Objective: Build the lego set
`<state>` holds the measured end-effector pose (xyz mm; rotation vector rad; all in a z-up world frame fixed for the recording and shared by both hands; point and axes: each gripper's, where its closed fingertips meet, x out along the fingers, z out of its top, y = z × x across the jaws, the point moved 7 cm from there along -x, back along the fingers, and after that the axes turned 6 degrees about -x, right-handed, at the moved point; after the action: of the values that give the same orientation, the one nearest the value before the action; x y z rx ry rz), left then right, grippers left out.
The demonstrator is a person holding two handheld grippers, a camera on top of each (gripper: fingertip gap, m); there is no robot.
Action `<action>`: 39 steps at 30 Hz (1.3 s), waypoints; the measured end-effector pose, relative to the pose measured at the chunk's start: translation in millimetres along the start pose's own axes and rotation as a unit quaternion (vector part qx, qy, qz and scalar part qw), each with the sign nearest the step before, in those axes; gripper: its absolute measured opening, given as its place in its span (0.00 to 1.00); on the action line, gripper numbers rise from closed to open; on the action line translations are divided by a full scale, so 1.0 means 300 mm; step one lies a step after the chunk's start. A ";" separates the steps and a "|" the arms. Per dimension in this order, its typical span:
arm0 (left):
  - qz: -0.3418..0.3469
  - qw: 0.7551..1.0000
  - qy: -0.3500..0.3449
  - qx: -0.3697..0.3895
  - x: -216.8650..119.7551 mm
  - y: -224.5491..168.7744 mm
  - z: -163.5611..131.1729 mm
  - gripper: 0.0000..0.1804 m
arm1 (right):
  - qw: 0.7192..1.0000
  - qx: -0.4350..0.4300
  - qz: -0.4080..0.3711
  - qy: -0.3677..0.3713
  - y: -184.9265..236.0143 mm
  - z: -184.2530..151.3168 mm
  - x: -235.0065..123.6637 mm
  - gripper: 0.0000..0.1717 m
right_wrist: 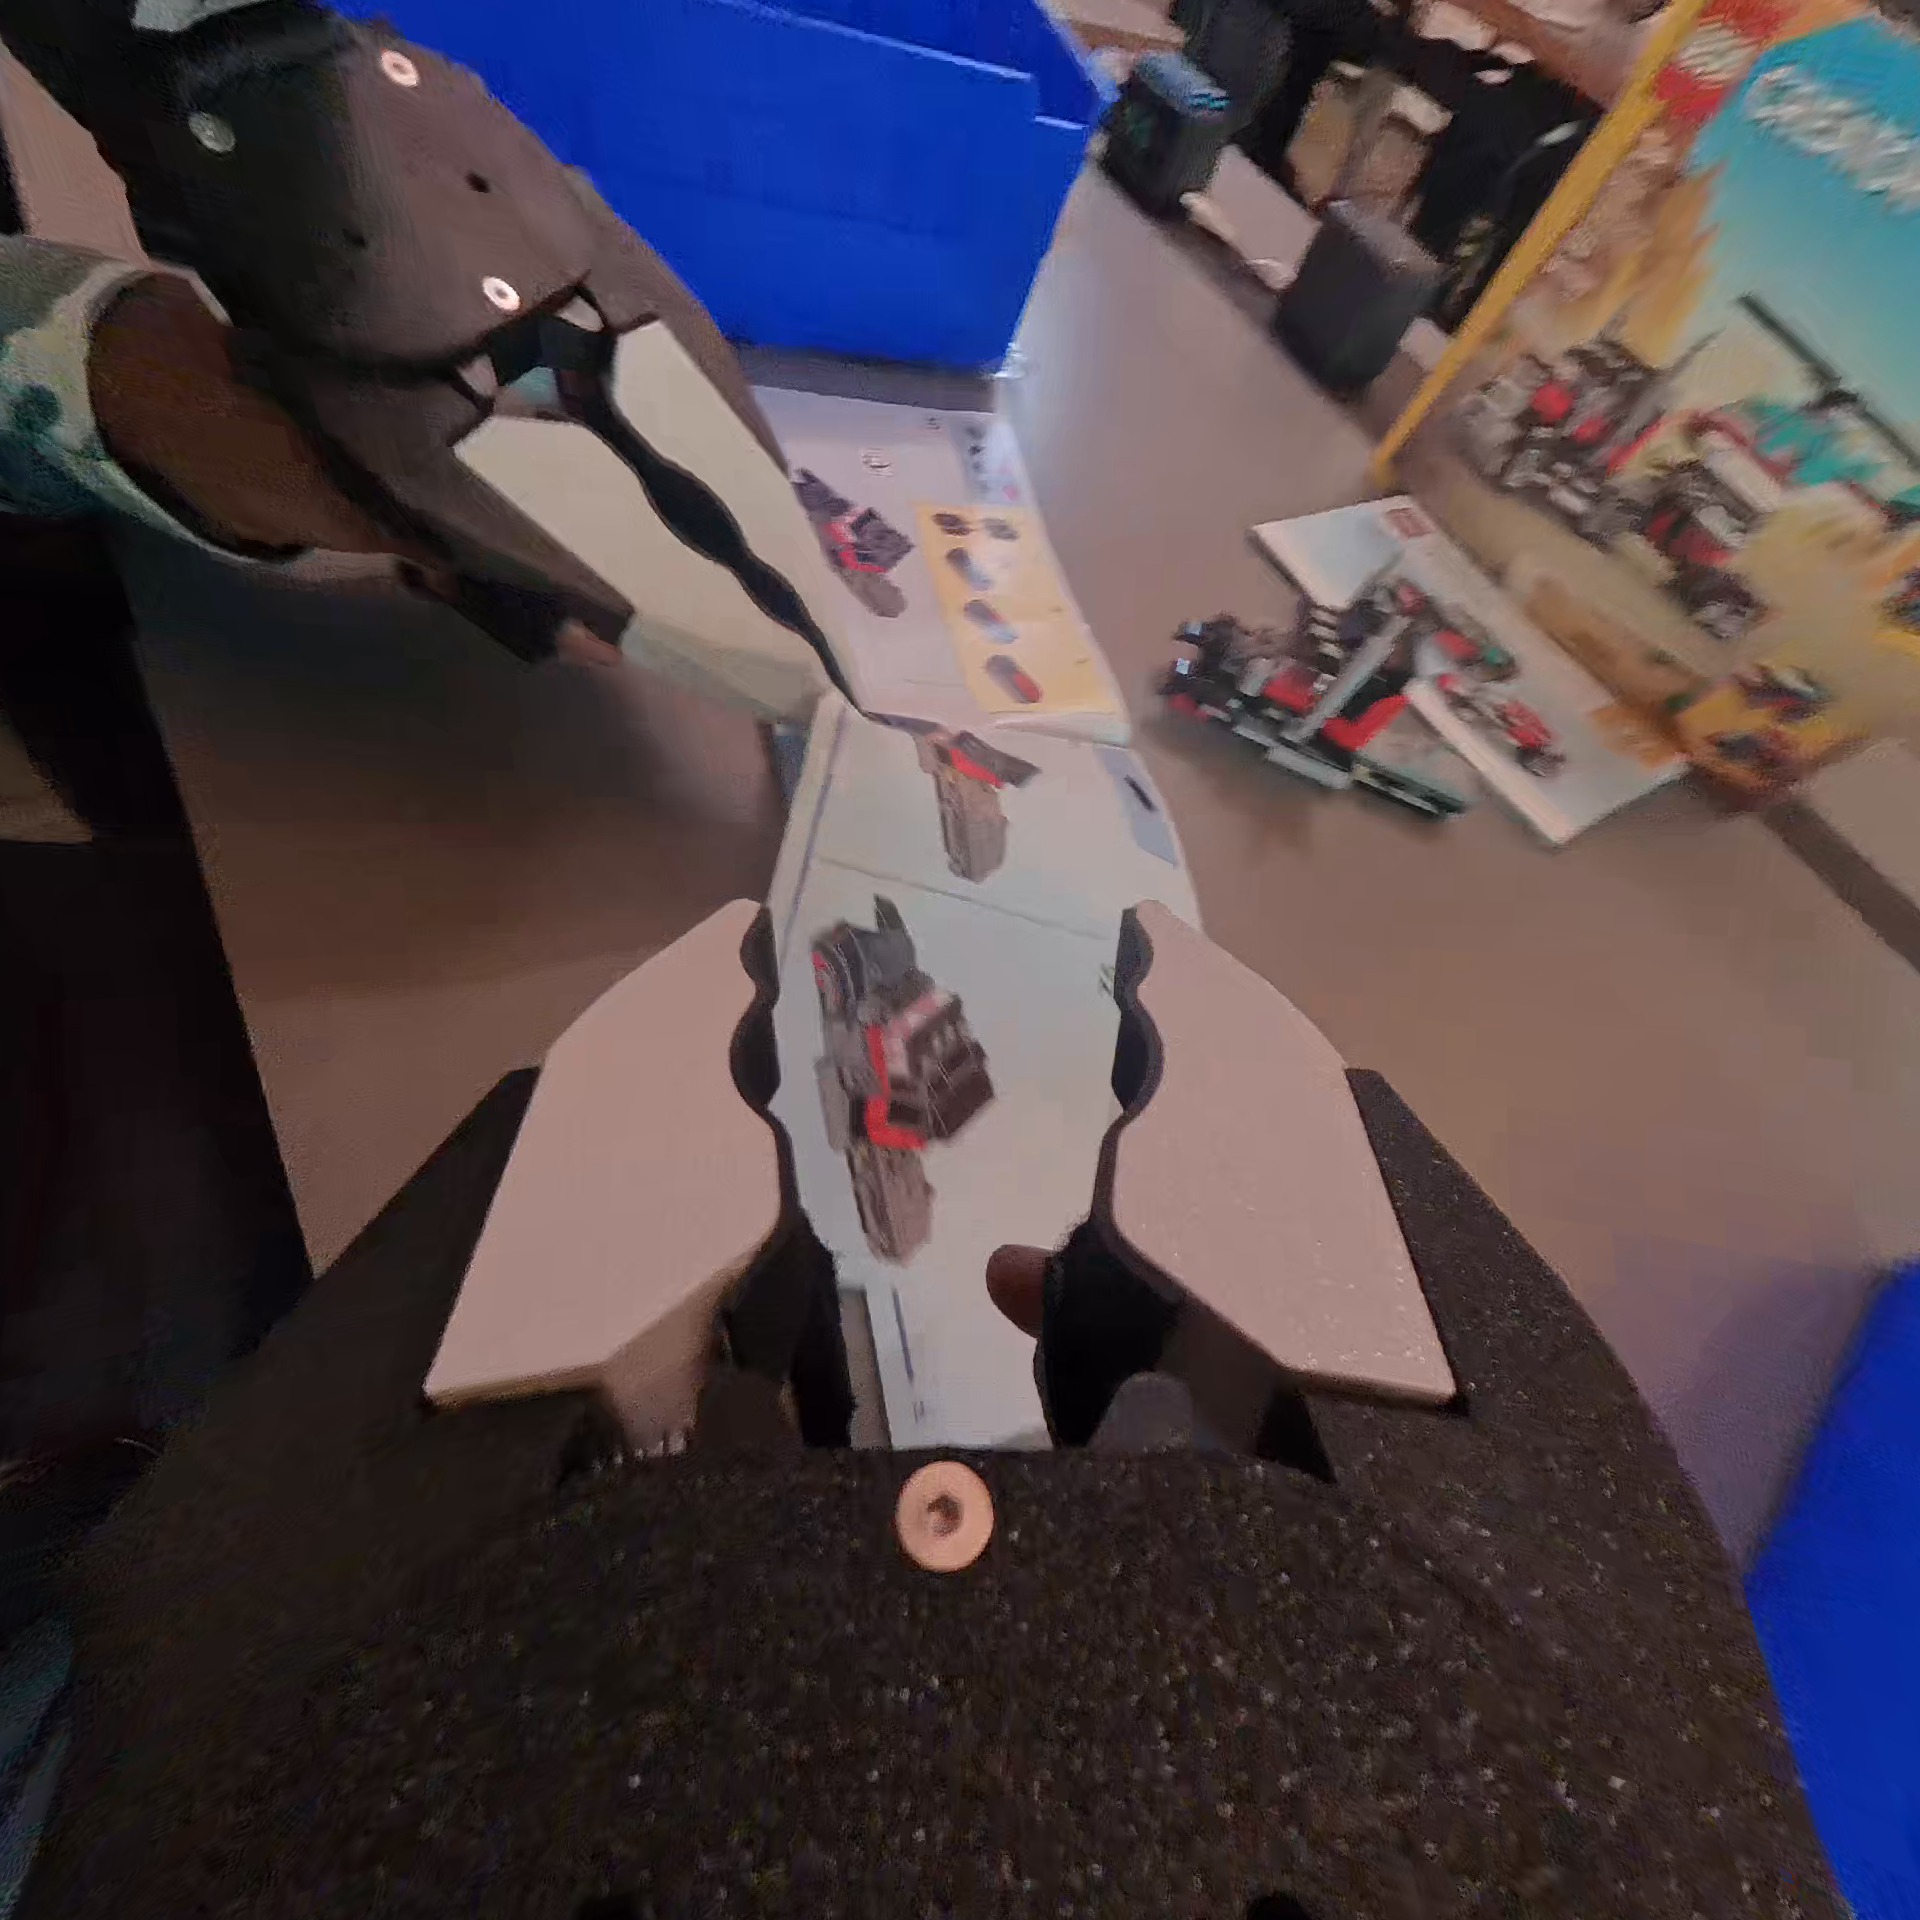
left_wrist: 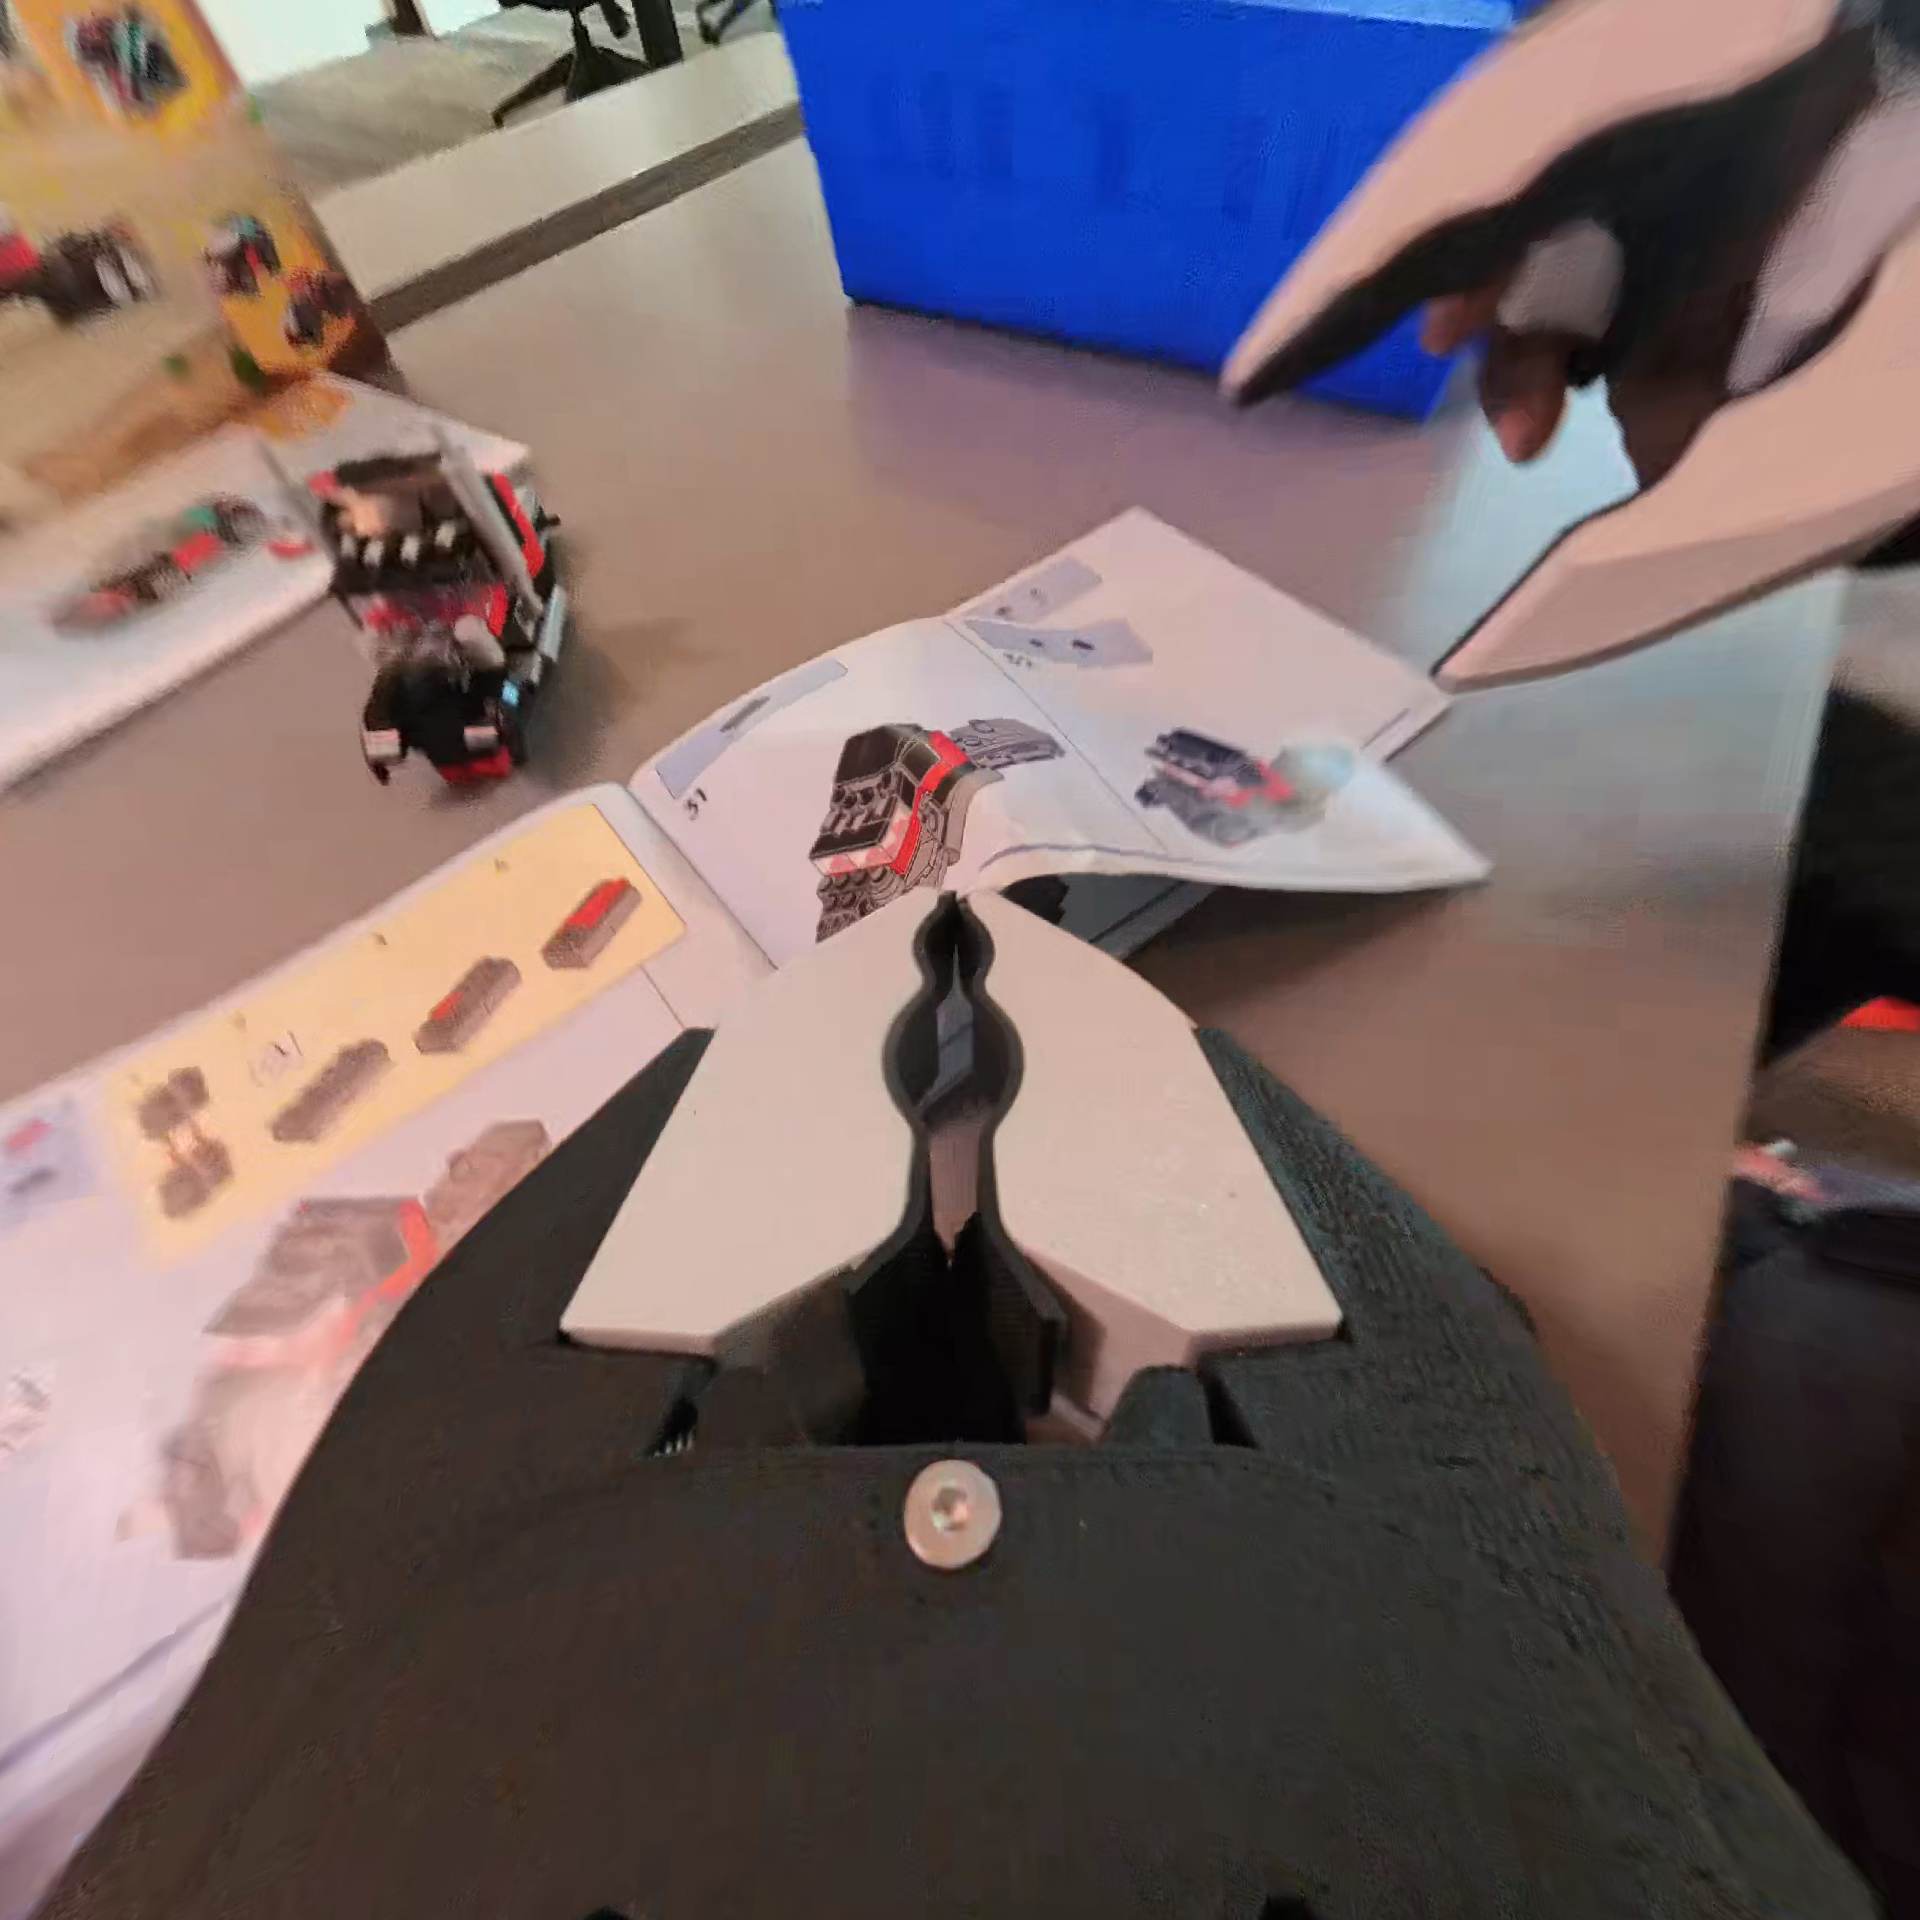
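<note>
Left gripper [left_wrist: 954, 914]: fingers clenched, tips meeting on the lower edge of a page of the instruction booklet [left_wrist: 1049, 727], which lies open on the grey table [left_wrist: 727, 436]; the page is lifted and curled off the sheets beneath, and the right wrist view shows the same tips pinching that edge. Right gripper [right_wrist: 945, 920]: released, fingers wide apart and pressing on nothing, hovering over the near part of the booklet's raised page; in the left wrist view it hangs ahead and to the right of the left gripper, above the booklet's far right corner. The pages carry printed build diagrams of a black, grey and red brick model, a yellow panel of parts to the left of the left gripper, and small step figures; these markings are noted as present only and are too blurred to read reliably. A brick-built vehicle model [left_wrist: 457, 613] in black and red stands ahead and to the left of the left gripper, apart from the booklet, beside a second booklet [left_wrist: 125, 623] and a yellow illustrated toy box [left_wrist: 156, 208] bearing a blurred logo. A blue bin [left_wrist: 1091, 156] stands ahead, beyond the booklet.
</note>
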<state>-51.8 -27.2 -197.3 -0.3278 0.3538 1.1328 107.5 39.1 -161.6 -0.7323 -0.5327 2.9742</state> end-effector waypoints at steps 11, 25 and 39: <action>-0.027 0.983 -0.043 -0.174 -0.062 0.055 -0.009 0.00 | 0.931 0.293 0.170 0.134 0.137 -0.175 -0.059 0.29; -0.059 0.952 -0.073 -0.290 -0.144 0.015 -0.062 0.00 | 0.892 0.397 0.211 -0.047 0.140 -0.031 0.171 0.47; -0.045 0.732 -0.282 -0.619 -0.292 0.069 -0.173 0.00 | 0.975 0.080 0.209 0.014 -0.008 0.214 0.232 0.54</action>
<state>-109.7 -112.9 -207.5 -1.1143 -1.0411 1.1670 16.2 28.6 -138.5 -0.9752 -0.1450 3.3248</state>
